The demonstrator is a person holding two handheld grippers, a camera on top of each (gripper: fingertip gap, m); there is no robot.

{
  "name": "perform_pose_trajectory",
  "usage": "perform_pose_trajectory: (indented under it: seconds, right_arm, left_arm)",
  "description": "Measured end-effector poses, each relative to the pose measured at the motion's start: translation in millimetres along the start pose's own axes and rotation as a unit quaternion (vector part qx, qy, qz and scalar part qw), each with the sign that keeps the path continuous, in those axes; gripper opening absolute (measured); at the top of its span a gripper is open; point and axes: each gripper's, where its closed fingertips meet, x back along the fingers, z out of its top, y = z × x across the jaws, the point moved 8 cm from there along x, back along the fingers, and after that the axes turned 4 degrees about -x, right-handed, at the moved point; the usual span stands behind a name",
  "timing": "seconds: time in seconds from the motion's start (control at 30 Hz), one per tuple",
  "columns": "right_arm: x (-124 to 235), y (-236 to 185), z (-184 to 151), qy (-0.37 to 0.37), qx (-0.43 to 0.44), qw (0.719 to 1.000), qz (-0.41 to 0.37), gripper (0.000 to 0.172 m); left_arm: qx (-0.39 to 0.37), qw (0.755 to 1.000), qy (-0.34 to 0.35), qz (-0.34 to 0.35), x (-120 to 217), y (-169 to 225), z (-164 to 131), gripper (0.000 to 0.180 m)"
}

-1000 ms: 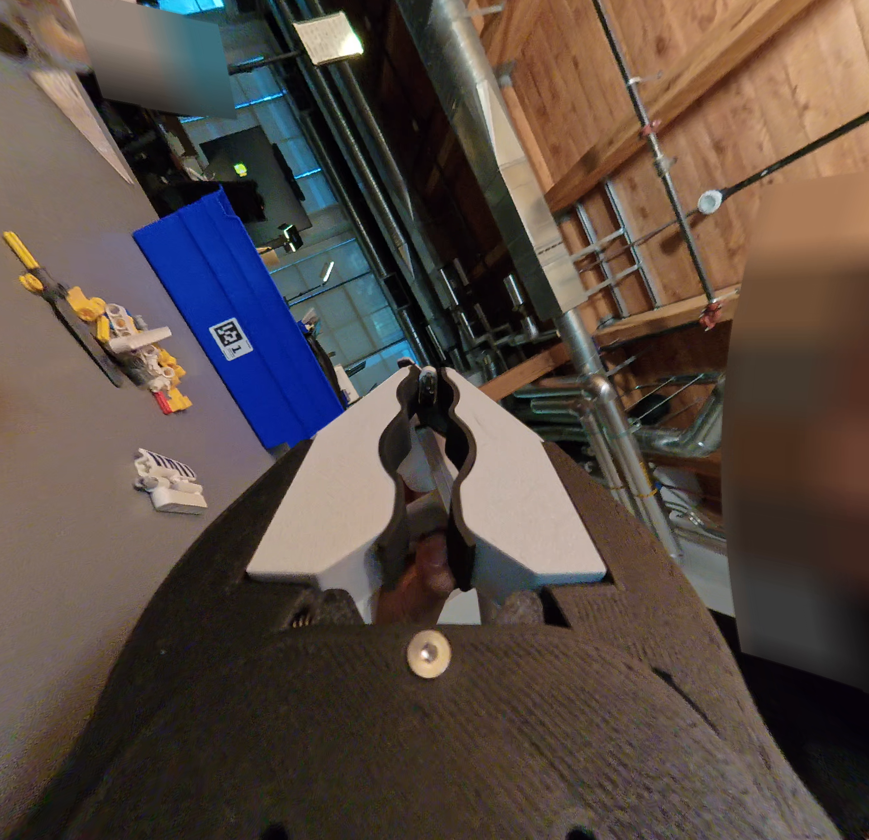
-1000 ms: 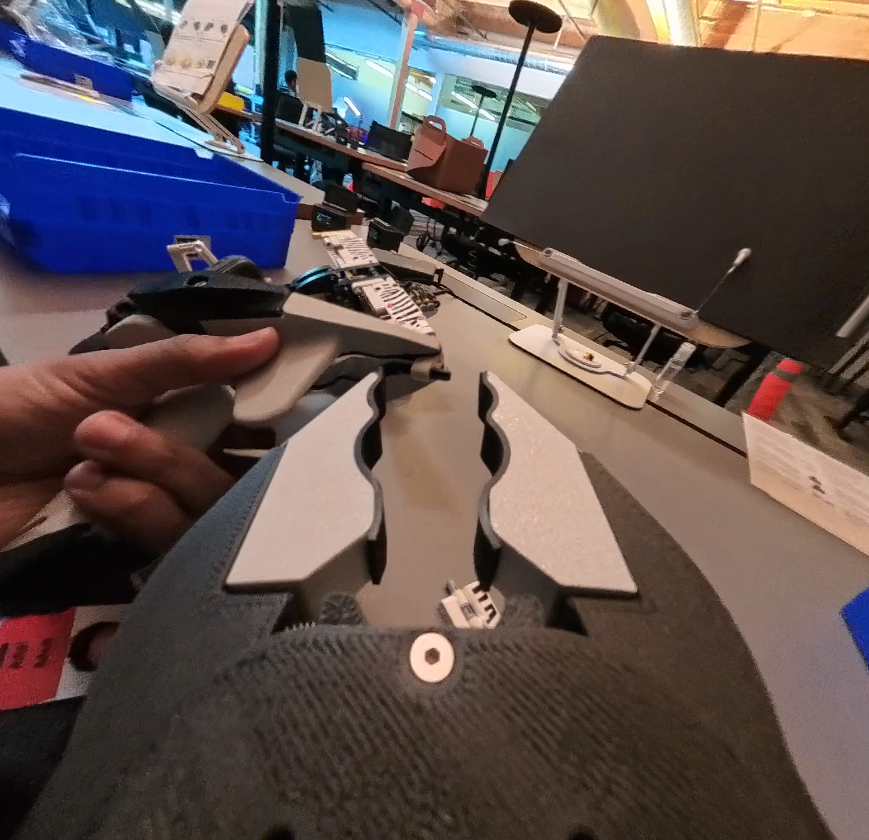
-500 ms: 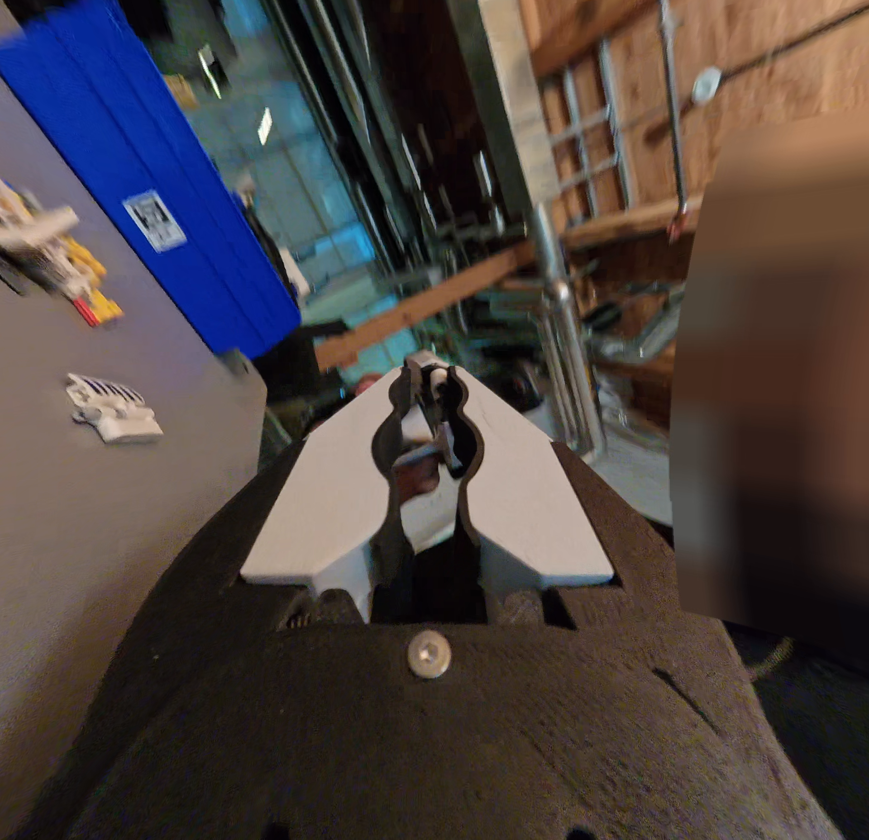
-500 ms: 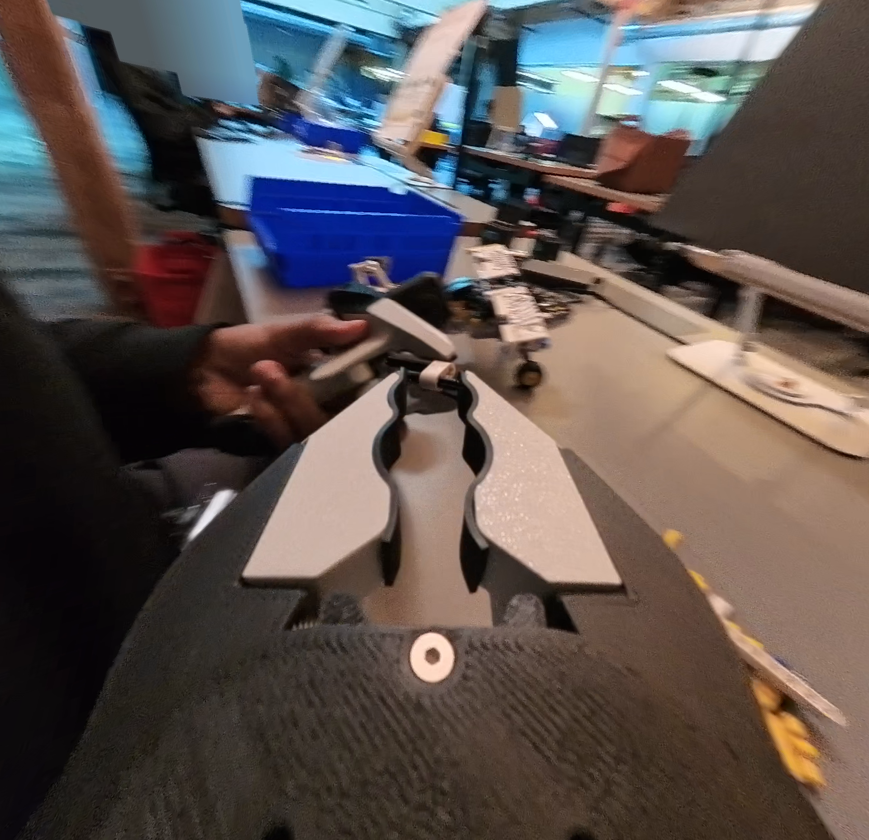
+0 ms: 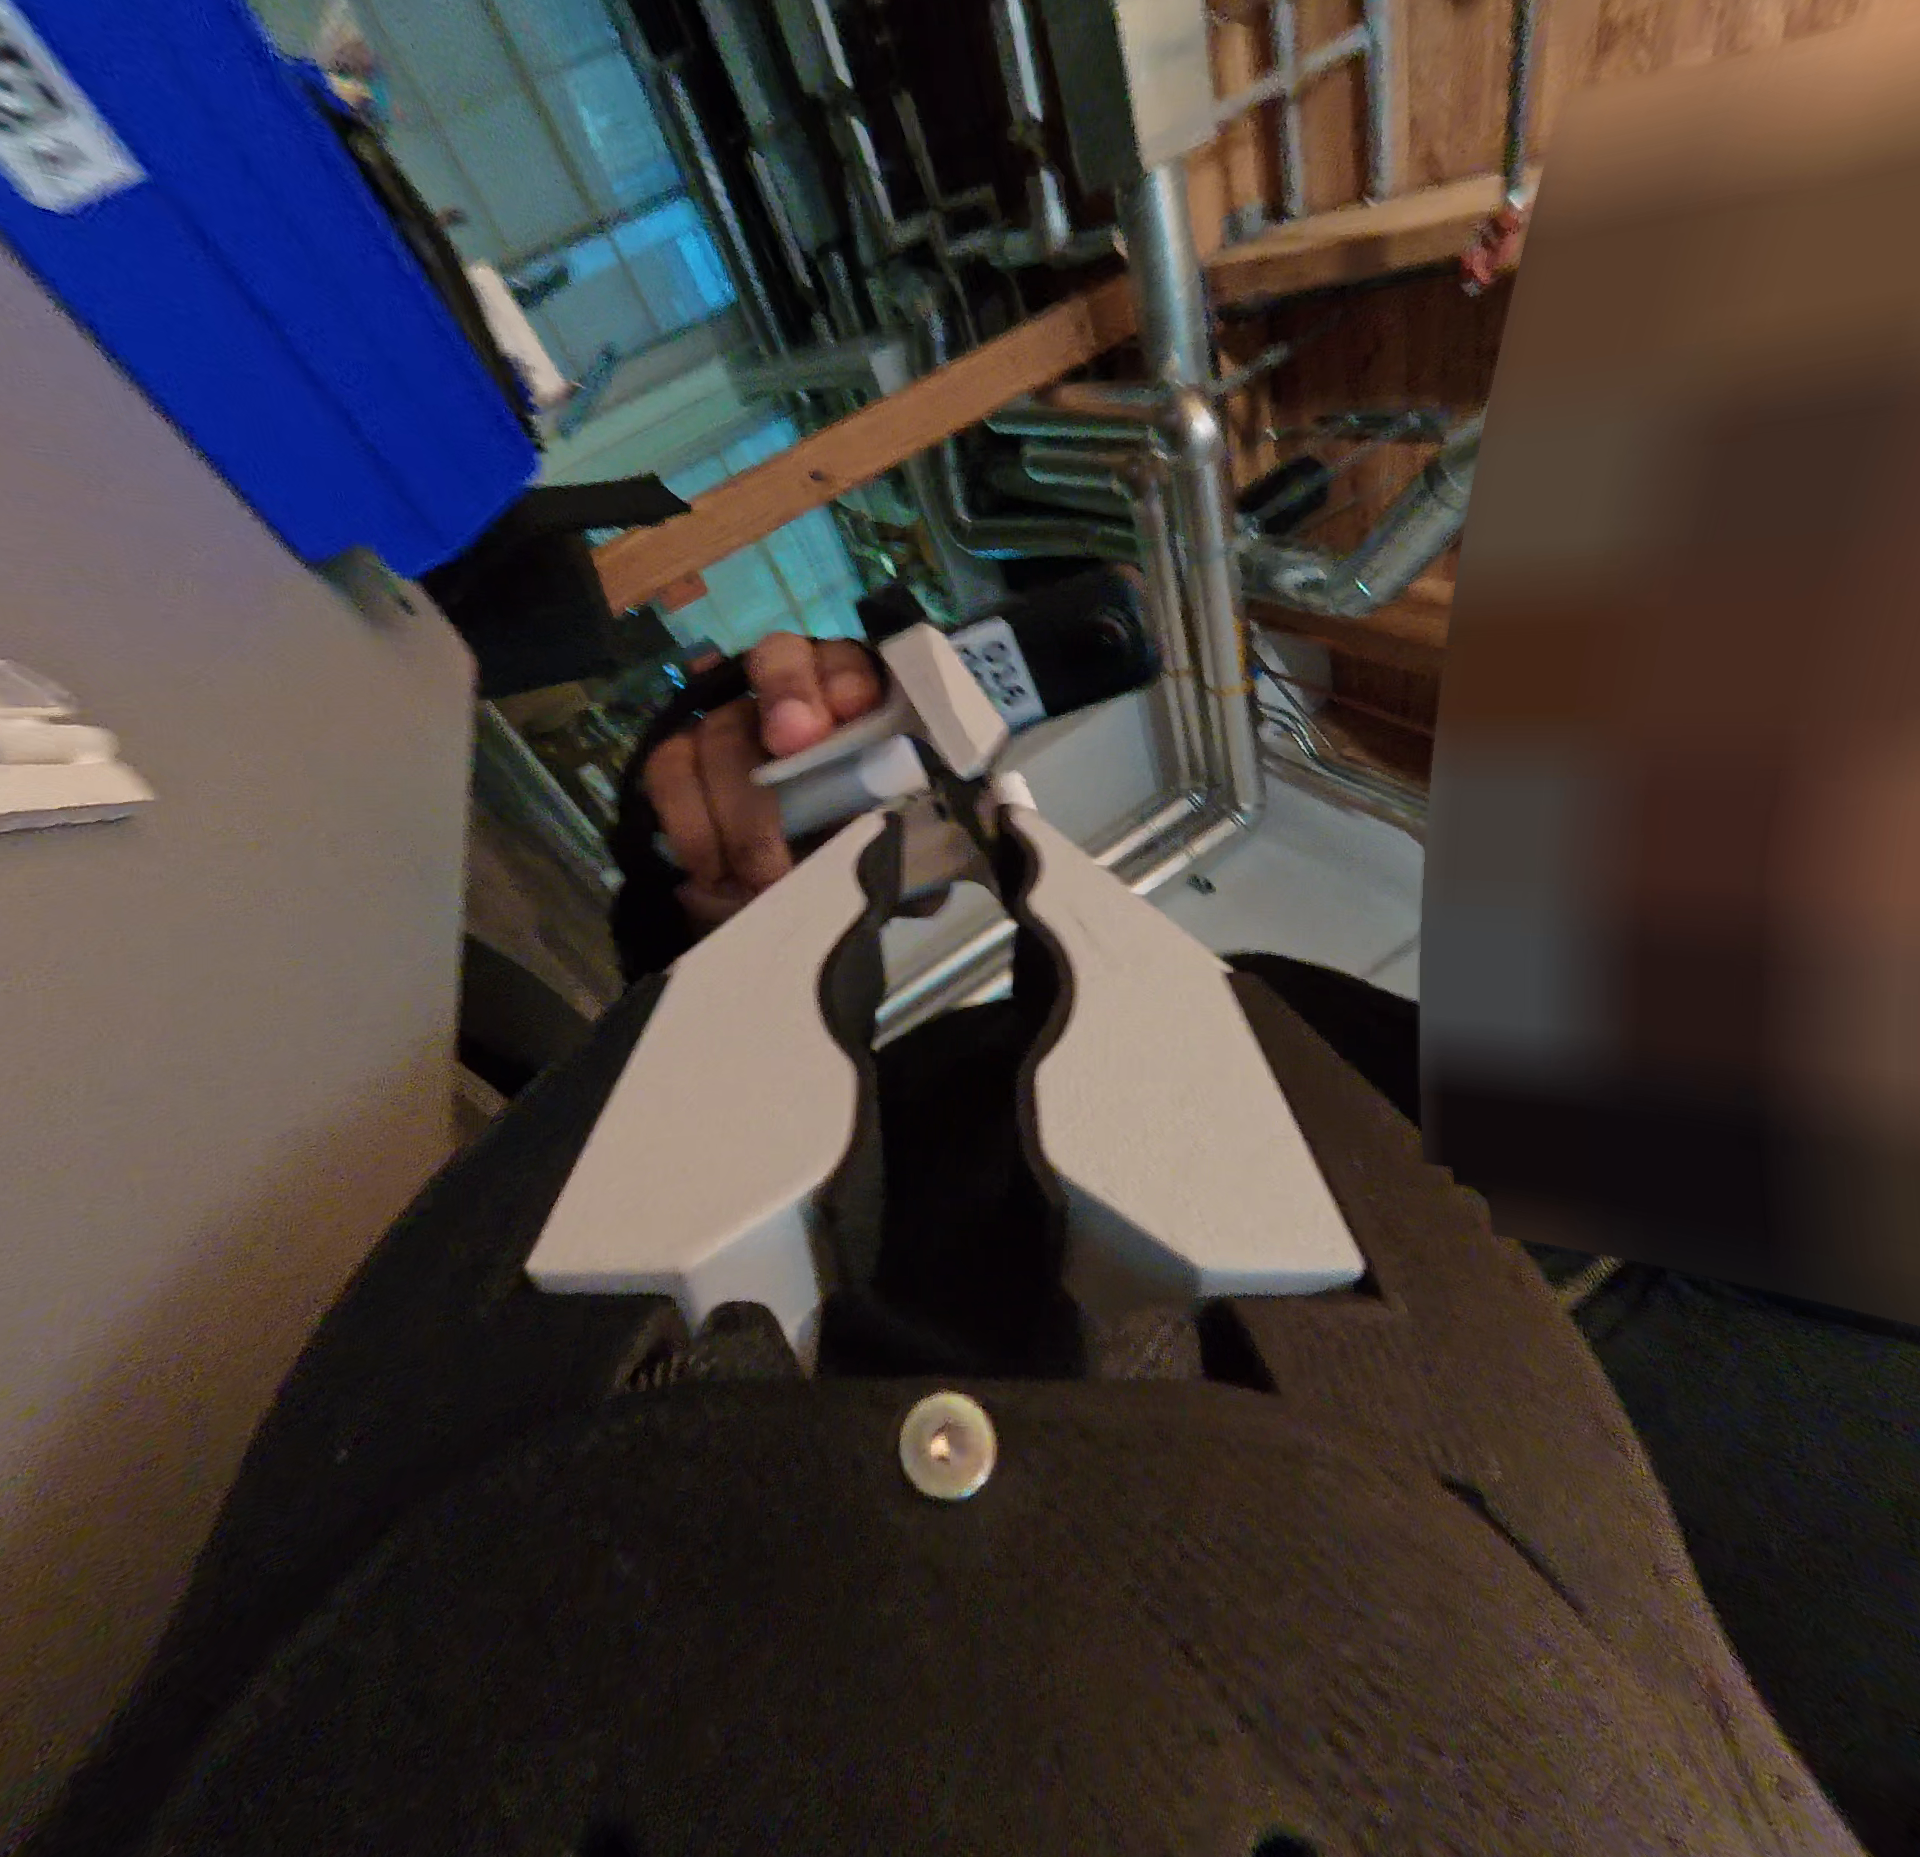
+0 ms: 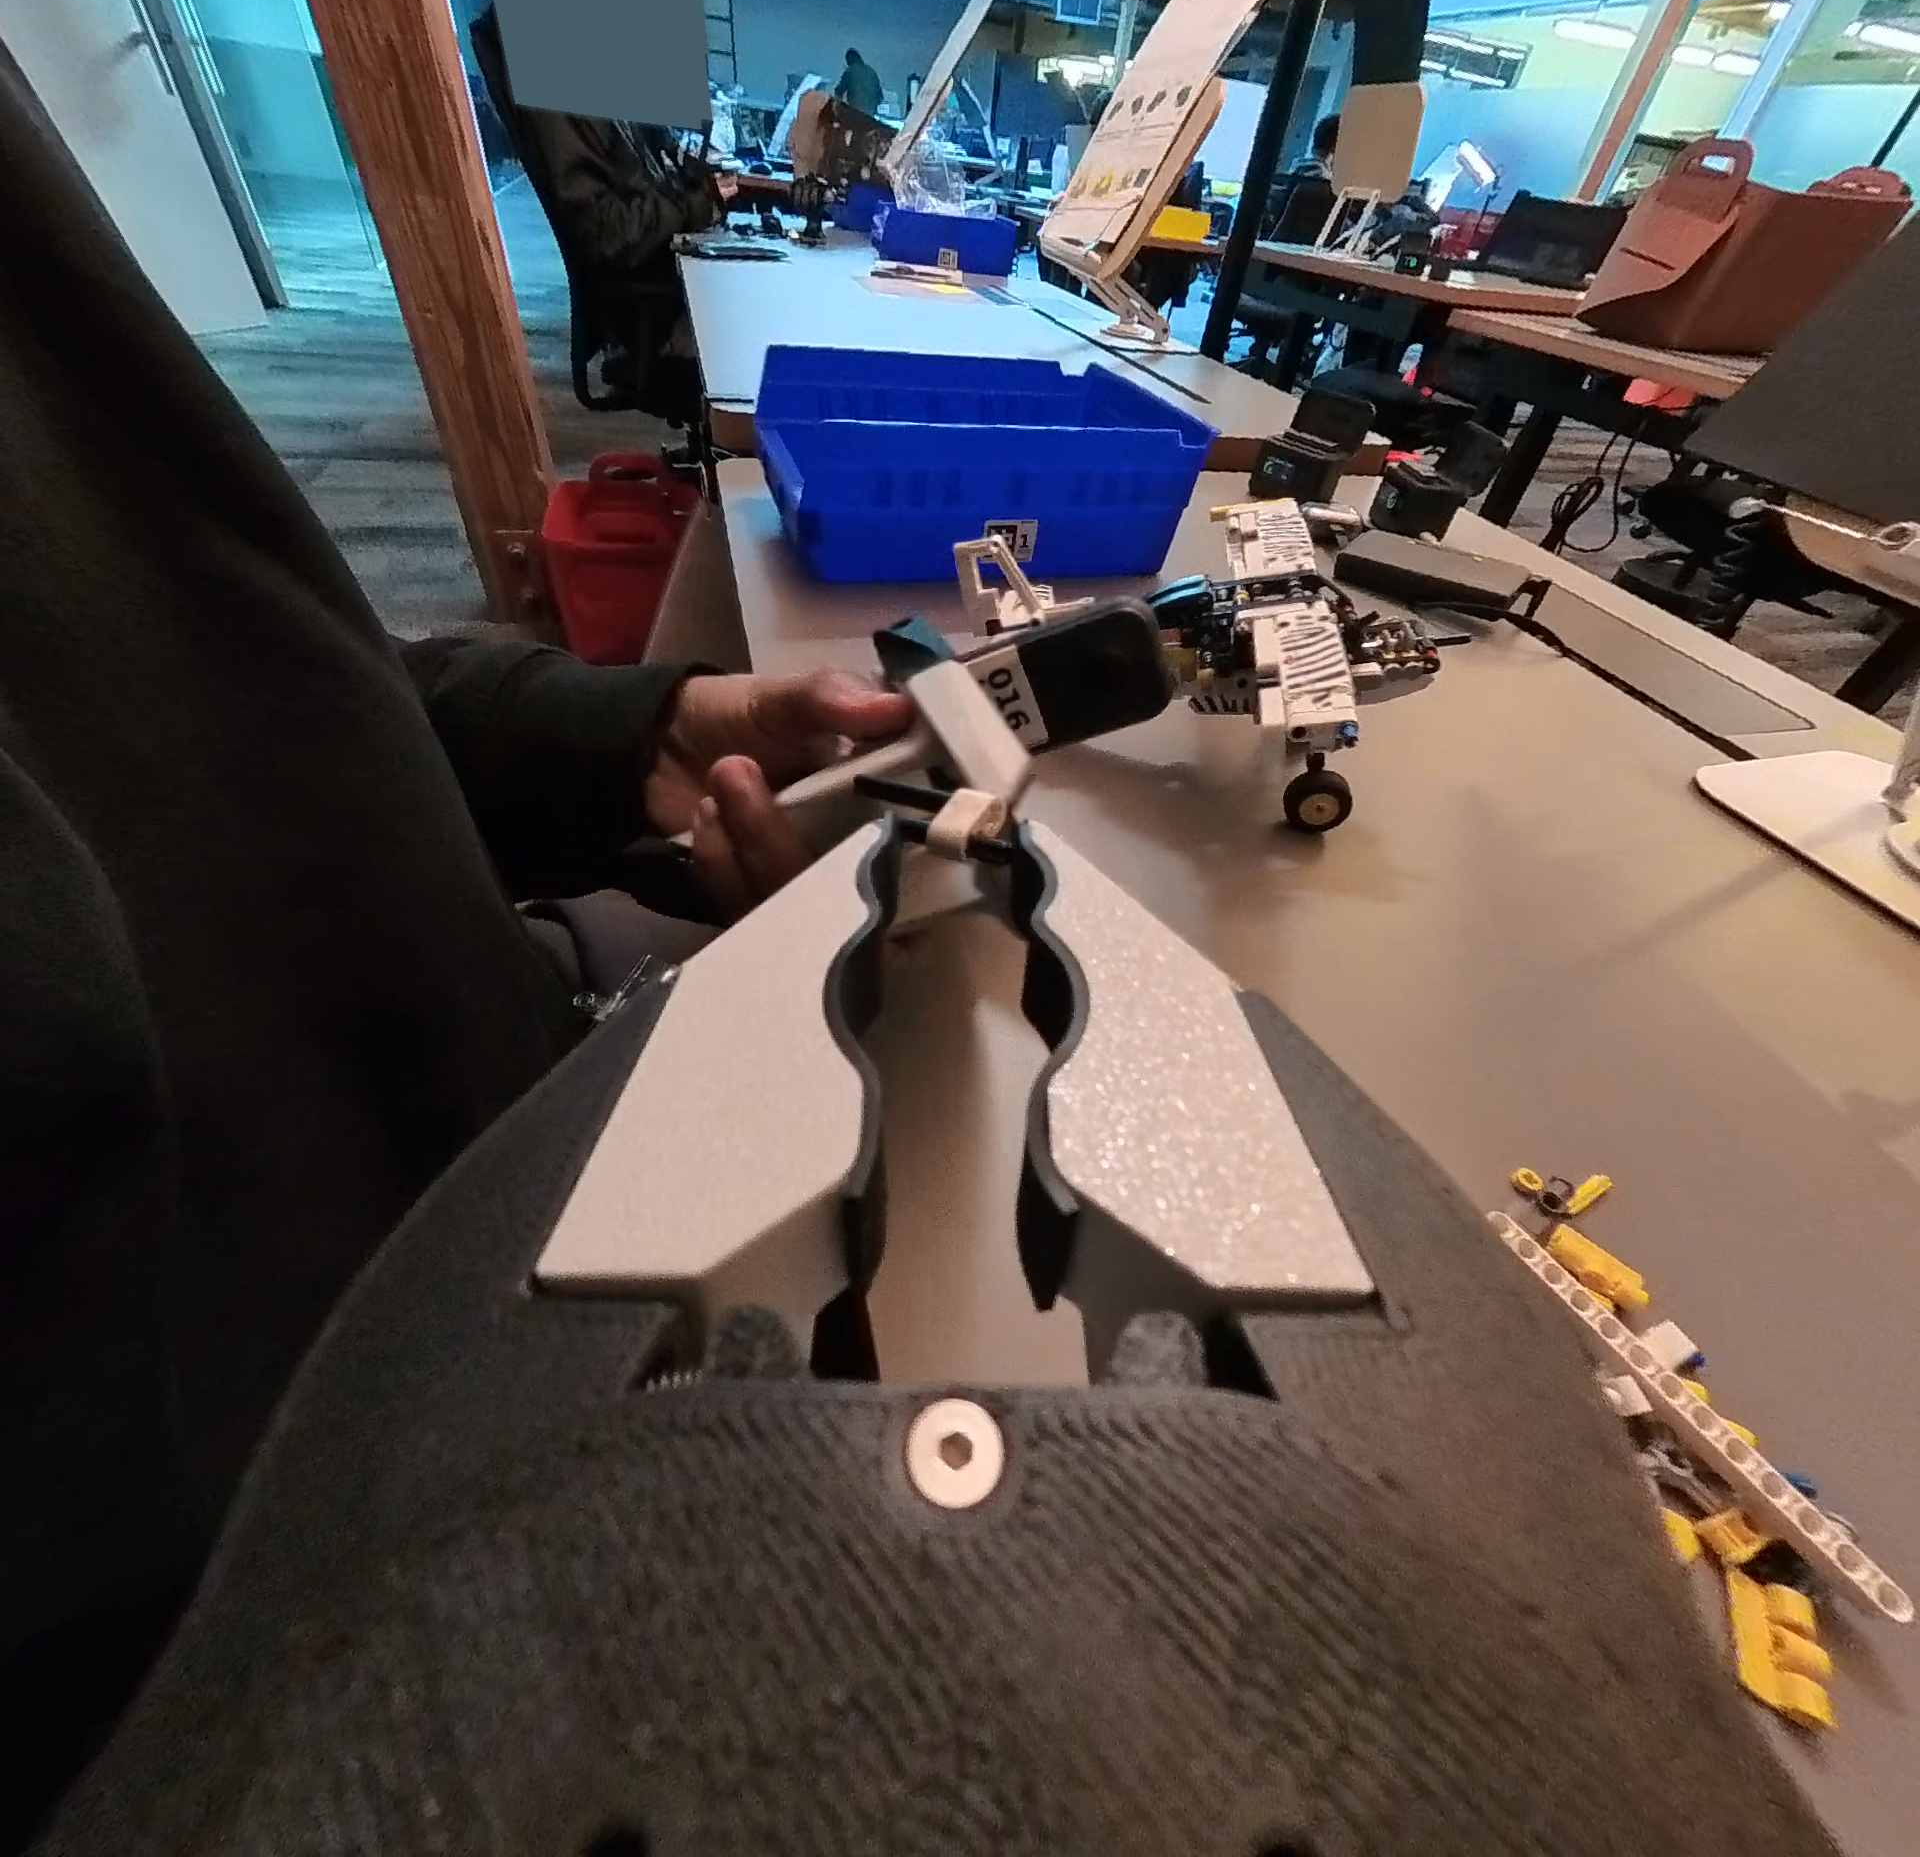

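The right gripper (image 6: 954, 851) is holding its fingers a narrow way apart, and they seem to be pinching a short black rod (image 6: 888, 794) that carries a white sleeve (image 6: 971, 820). The sleeve is sitting right between the tips, though pad contact is hard to make out. In the right wrist view the rod's long axis is running from 10 o'clock to 4 o'clock, crosswise to the fingers, with its bare end poking out past the 9 o'clock fingertip. The left gripper (image 5: 948, 831) is meeting it tip to tip from 12 o'clock, rolled so that its fingers are bracketing the same rod from above and below. In its own view its jaws are standing slightly parted, and the rod (image 5: 961, 810) is slanting from 11 o'clock to 5 o'clock in the gap with space showing beside it, so it is not clamping. Both grippers are equally close to the rod, and everything is hanging in the air above the table (image 6: 1351, 976). The left hand (image 6: 748, 758) is working its gripper from 9 o'clock. Farther out in the right view, a white brick-built plane (image 6: 1288, 654) is standing at 1 o'clock, a blue bin (image 6: 977, 477) is sitting at 12 o'clock behind it, and loose yellow parts (image 6: 1766, 1620) are lying beside a white beam (image 6: 1704, 1433) at 4 o'clock.
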Motion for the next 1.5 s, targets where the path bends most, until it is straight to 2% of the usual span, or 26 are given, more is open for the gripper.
perform_pose_trajectory:
  seconds: [0.03,0.13,0.27,0.3,0.37,0.67,0.73,0.83,0.9,1.07,1.17,1.27,1.3,1.43,1.5]
  right_arm:
    - [0,-1,0,-0.003,-0.001,1.000,0.003,0.019]
    - [-1,-2,-3,-0.022,0.005,1.000,-0.002,0.019]
    - [-5,-3,-8,-0.065,0.028,0.997,-0.014,0.019]
    - [-7,-4,-8,-0.071,0.036,0.997,-0.013,0.019]
    - [-7,-6,-6,-0.069,0.043,0.997,-0.010,0.019]
    - [-5,-8,-6,-0.071,0.055,0.996,-0.007,0.019]
    - [-5,-6,-5,-0.062,0.075,0.994,-0.039,0.021]
    - [-8,-2,-5,-0.035,0.118,0.986,-0.112,0.039]
    - [-12,-2,-7,-0.032,0.139,0.978,-0.149,0.042]
    - [-25,-3,-13,-0.063,0.190,0.960,-0.194,0.034]
    - [-25,-2,-14,-0.070,0.204,0.955,-0.202,0.027]
    - [-22,-1,-12,-0.069,0.188,0.963,-0.180,0.021]
    - [-20,-1,-13,-0.073,0.180,0.967,-0.166,0.015]
    - [-15,0,-13,-0.098,0.172,0.970,-0.142,0.008]
    - [-13,1,-12,-0.107,0.181,0.967,-0.143,0.012]
  left_arm:
    - [0.002,1.000,0.015,0.017,3,-3,2,0.022]
    - [0.001,1.000,0.026,0.016,11,-3,5,0.022]
    - [-0.019,0.999,-0.041,-0.001,2,5,-5,0.027]
    - [-0.023,0.998,-0.053,-0.003,-1,6,-8,0.024]
    - [-0.041,0.997,-0.058,0.017,-3,4,-10,0.004]
    - [-0.024,0.999,-0.043,-0.004,-4,0,-12,0.006]
    - [-0.032,0.999,-0.029,0.005,-4,1,-9,0.006]
    - [-0.038,0.999,0.030,0.018,-1,0,-2,0.006]
    - [-0.036,0.996,0.075,0.024,2,-2,2,0.005]
    - [-0.016,0.992,0.123,0.020,4,-6,2,0.005]
    - [-0.009,0.993,0.115,0.018,5,-7,2,0.005]
    - [-0.004,0.995,0.102,0.016,6,-8,2,0.005]
    - [-0.002,0.995,0.097,0.014,6,-8,2,0.005]
    - [-0.001,0.997,0.071,0.026,6,-10,-1,0.005]
    - [-0.004,0.998,0.061,0.030,5,-10,-2,0.005]
